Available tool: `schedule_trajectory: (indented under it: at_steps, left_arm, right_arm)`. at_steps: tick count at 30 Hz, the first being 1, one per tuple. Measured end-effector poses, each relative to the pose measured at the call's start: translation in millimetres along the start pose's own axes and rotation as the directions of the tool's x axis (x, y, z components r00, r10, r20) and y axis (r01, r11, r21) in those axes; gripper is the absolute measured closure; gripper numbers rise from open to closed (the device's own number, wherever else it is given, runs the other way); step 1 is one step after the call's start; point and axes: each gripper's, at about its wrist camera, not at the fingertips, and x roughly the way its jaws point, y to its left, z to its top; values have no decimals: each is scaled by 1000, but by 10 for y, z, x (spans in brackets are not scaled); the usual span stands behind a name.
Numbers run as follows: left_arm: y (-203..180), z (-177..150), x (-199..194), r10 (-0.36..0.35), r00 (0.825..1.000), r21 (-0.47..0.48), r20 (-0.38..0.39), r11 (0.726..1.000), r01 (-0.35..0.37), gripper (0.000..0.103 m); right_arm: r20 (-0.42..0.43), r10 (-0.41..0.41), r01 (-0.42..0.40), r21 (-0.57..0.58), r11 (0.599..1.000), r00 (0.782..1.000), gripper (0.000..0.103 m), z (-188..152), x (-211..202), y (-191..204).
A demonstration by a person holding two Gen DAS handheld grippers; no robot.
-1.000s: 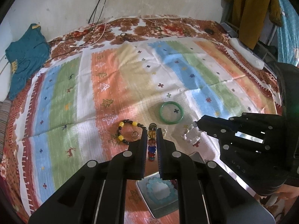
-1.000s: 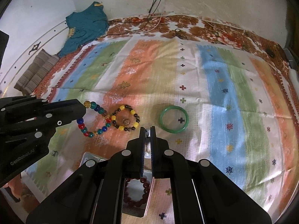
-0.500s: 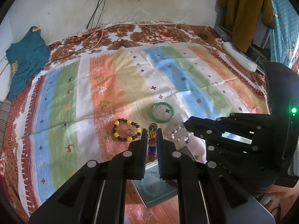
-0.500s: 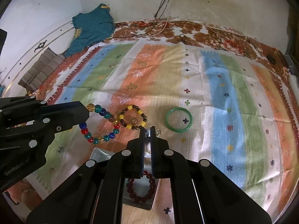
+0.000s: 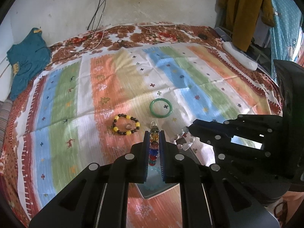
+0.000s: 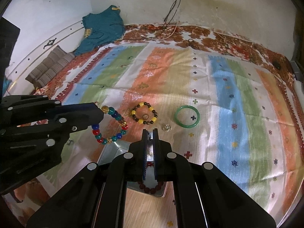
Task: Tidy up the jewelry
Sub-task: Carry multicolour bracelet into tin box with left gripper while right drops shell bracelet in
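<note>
1. Left tongs (image 5: 154, 133) closed on a multicolour bead bracelet (image 6: 111, 125), held up off the cloth (image 5: 62, 102), over a metal tray (image 6: 112, 152).
2. Right tongs (image 6: 151, 133) closed on a small whitish piece (image 5: 183, 141); too blurred to say what it is.
3. Tray below holds a dark red bead bracelet (image 6: 152, 188).
4. On the cloth, ahead of the tongs: yellow-brown bracelet (image 6: 144, 115) with a ring (image 6: 146, 116) inside it, small silver piece (image 6: 166, 127), green bangle (image 6: 187, 116).
5. Teal garment (image 5: 26, 60) at the far left corner, well apart.
</note>
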Motion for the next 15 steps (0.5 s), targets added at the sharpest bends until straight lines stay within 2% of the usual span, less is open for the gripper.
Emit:
schedule_trajectory:
  at_steps: [7,12,14,15]
  left_arm:
    - [6,-93,-67,-6,1000,-17,3,1000,6,94]
    - [72,-115,-82,27,1000,-48,9,998,-26,92]
    - [132,-106,-63,47,999,-64,7,997,-47,91]
    - [161,-104,-48,51,999,-72,2,996,-51,89]
  right_arm:
    - [-12,6,-6,3,1000,1000,97,-121,-30,19]
    - [-36,-40,41,27,999,999,96,-141,18,-72]
    - [-56,-61,64,40,997,997,92,-147,69,-143]
    - [-65,-68,71,44,997,996,80,-150,93,-167]
